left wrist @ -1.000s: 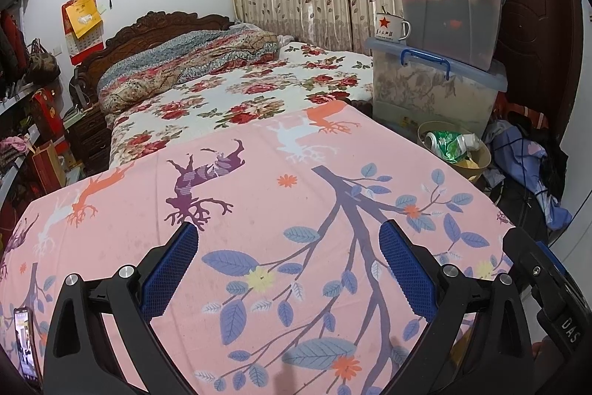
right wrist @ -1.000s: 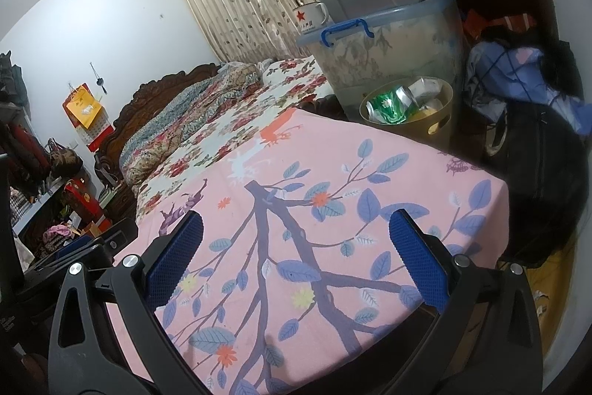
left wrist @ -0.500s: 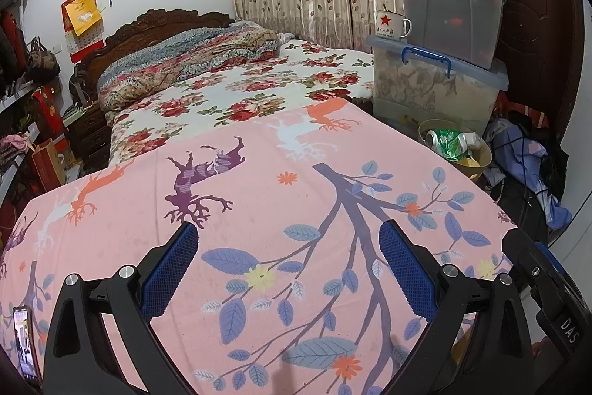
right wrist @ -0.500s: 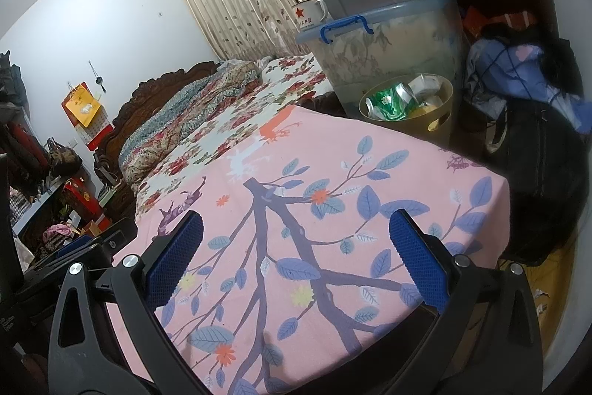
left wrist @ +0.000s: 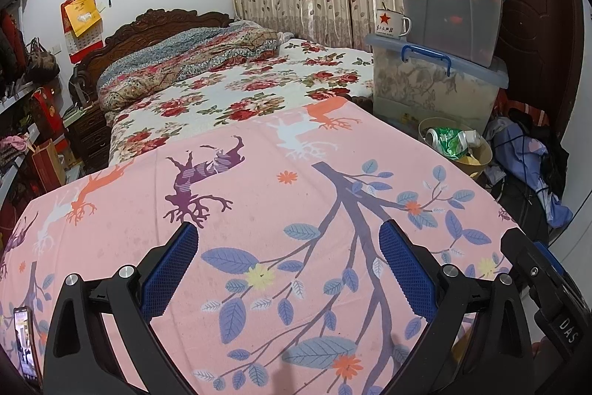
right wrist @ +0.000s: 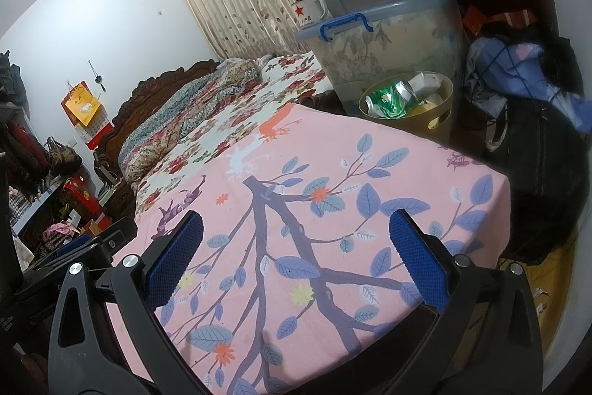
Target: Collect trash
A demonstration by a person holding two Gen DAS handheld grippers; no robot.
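A tan waste bin (left wrist: 481, 158) stands on the floor beyond the far right corner of the table; it also shows in the right wrist view (right wrist: 440, 110). It holds a crushed green can (left wrist: 446, 141) (right wrist: 388, 99) and other wrappers. My left gripper (left wrist: 286, 247) is open and empty above the pink tablecloth (left wrist: 259, 210). My right gripper (right wrist: 296, 236) is open and empty above the same cloth (right wrist: 333, 173), near its right edge. I see no loose trash on the cloth.
Stacked clear storage boxes (left wrist: 436, 87) with a star mug (left wrist: 390, 23) stand behind the bin. A flowered bed (left wrist: 240, 91) lies beyond the table. Bags and clothes (right wrist: 536, 121) pile at the right. A phone (left wrist: 24, 343) sits at the left edge.
Both views have shifted only slightly. Both grippers stay open and empty over the cloth.
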